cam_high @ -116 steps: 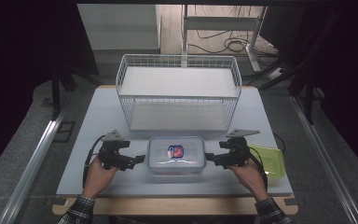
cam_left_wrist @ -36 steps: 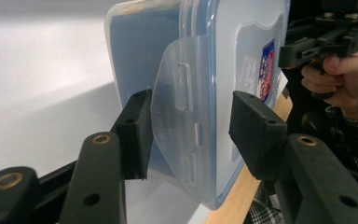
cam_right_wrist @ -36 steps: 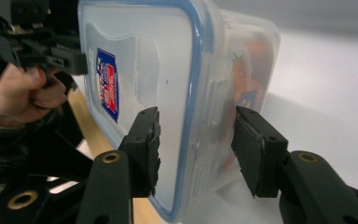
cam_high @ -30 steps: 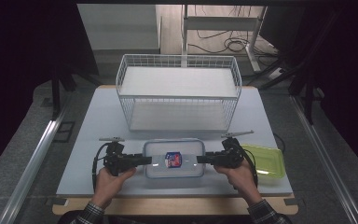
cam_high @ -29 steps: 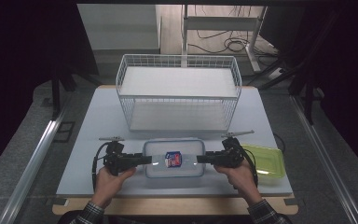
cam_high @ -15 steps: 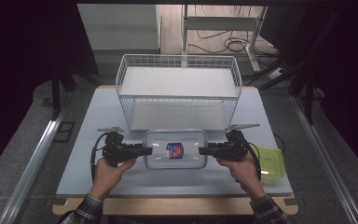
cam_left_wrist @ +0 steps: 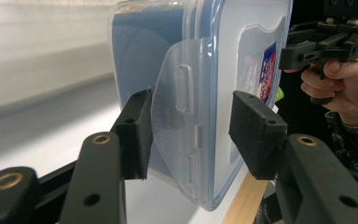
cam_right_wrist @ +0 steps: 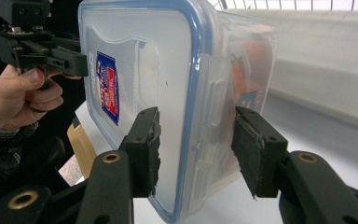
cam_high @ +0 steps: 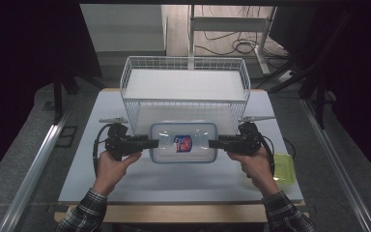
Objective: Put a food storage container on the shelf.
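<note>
Both grippers, left (cam_high: 153, 143) and right (cam_high: 213, 143), clamp the lidded container's (cam_high: 183, 142) end latches; lift level, evenly, toward wire basket (cam_high: 185, 87).

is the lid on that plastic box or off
On. The blue-rimmed lid sits on the clear box, its side latch folded down.

The clear container (cam_high: 183, 142) has a blue-rimmed lid and a red-and-blue label (cam_high: 182, 143); the wire basket (cam_high: 184, 92) is white, the sleeves (cam_high: 84, 213) plaid, both tongs black.
</note>
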`<move>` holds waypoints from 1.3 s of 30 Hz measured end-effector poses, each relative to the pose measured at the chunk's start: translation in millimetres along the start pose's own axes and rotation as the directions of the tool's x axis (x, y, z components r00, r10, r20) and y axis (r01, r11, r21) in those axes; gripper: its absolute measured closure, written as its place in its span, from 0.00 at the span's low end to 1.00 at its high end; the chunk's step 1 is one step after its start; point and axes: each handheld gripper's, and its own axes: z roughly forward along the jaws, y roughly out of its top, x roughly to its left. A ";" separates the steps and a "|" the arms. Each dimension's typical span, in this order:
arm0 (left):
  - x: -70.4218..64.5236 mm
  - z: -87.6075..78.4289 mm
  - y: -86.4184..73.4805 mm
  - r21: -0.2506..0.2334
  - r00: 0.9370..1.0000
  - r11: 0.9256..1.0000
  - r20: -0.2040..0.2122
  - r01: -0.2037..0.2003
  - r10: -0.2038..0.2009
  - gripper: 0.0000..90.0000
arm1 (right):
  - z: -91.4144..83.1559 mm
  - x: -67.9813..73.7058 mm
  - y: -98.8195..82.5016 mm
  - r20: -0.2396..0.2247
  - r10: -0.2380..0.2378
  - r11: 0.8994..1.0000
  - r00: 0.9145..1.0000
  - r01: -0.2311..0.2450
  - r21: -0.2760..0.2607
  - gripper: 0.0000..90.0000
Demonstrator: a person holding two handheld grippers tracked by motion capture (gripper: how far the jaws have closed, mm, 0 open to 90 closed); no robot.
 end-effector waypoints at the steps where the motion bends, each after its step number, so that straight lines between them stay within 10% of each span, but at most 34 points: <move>1: -0.1 -0.5 2.7 -0.002 1.000 1.000 0.001 -0.003 0.003 0.56 | -0.6 0.2 2.5 0.001 -0.002 1.000 1.000 0.002 -0.003 0.58; 39: -1.3 -22.0 98.0 -0.093 0.999 0.994 0.014 -0.050 0.052 0.57 | -18.6 6.3 96.0 0.017 -0.027 0.994 0.999 0.029 -0.109 0.59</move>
